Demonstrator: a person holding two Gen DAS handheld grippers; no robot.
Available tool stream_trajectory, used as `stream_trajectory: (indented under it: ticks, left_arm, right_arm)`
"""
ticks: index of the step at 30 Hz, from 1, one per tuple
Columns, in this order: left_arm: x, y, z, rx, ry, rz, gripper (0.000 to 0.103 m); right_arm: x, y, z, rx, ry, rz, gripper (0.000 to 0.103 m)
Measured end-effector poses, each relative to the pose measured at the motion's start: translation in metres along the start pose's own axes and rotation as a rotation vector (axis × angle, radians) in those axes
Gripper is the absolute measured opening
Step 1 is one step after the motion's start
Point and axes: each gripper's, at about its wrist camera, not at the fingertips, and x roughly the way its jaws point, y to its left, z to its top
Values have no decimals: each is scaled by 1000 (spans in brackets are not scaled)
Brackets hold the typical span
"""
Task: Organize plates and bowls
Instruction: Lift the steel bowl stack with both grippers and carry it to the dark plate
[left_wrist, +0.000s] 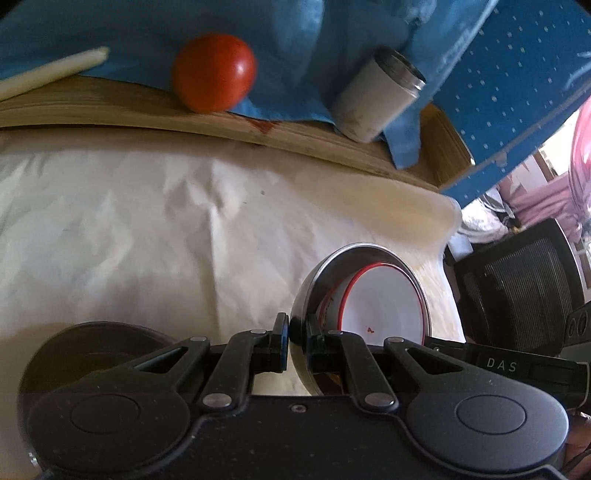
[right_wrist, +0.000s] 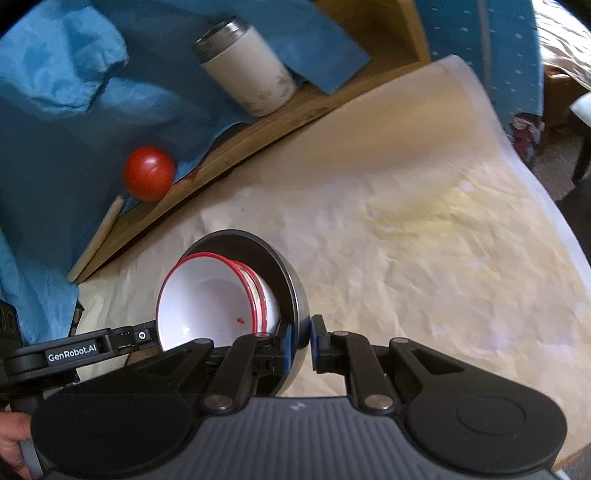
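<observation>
I have the round steel bowl, white red-rimmed bowls nested inside, pinched by opposite rims between my left gripper and right gripper, hanging level between them.

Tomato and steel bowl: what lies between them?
Right wrist view: between the tomato and steel bowl lie the wooden board's edge and bare paper.

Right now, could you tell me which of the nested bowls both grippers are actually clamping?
The outer steel bowl: the left gripper and right gripper pinch its rim on opposite sides. The red-rimmed white bowls merely sit inside it.
</observation>
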Motion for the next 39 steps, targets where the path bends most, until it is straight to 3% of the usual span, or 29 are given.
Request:
stream_trajectory:
  ticks: [39]
  left_arm:
    - [-69, 86, -23, -236, -127, 137, 7]
  right_arm:
    - [63, 91, -7, -241, 157, 104, 12]
